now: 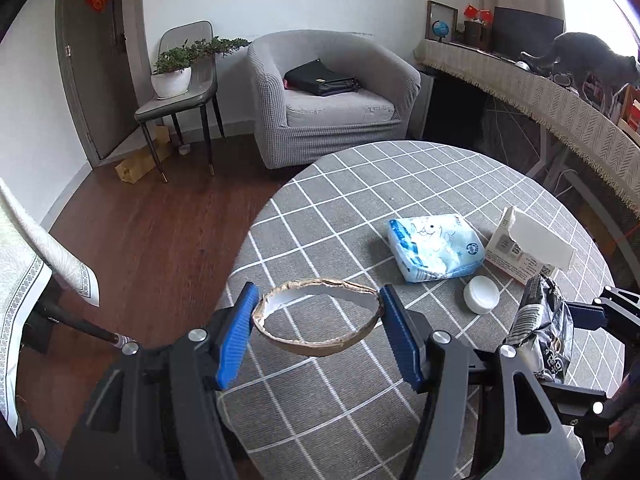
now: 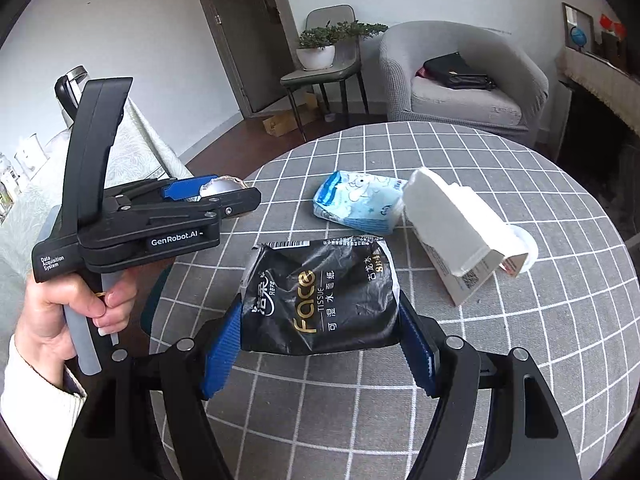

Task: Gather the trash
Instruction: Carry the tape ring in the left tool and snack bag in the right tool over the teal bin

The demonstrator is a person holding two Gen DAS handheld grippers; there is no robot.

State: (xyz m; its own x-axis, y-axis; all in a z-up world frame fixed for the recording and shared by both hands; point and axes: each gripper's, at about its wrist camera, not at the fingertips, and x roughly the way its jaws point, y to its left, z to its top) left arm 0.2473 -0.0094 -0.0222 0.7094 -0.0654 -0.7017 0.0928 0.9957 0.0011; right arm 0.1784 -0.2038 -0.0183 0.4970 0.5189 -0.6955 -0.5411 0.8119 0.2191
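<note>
Left claw [image 1: 318,322] grips cardboard ring [image 1: 318,316]; tissue pack [image 1: 434,248] beyond.

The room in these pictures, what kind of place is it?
Most likely a home living room: a grey armchair with a black bag, a potted plant on a chair, and a round table under checked cloth.

Both wrist fisheyes look down close over the checked round table [image 1: 360,184], sharing its far armchair [image 2: 460,92].

The black wrapper [image 2: 320,296] reads "Face TISSUE"; the left tool [image 2: 208,194] reads "GenRobot.AI".
</note>
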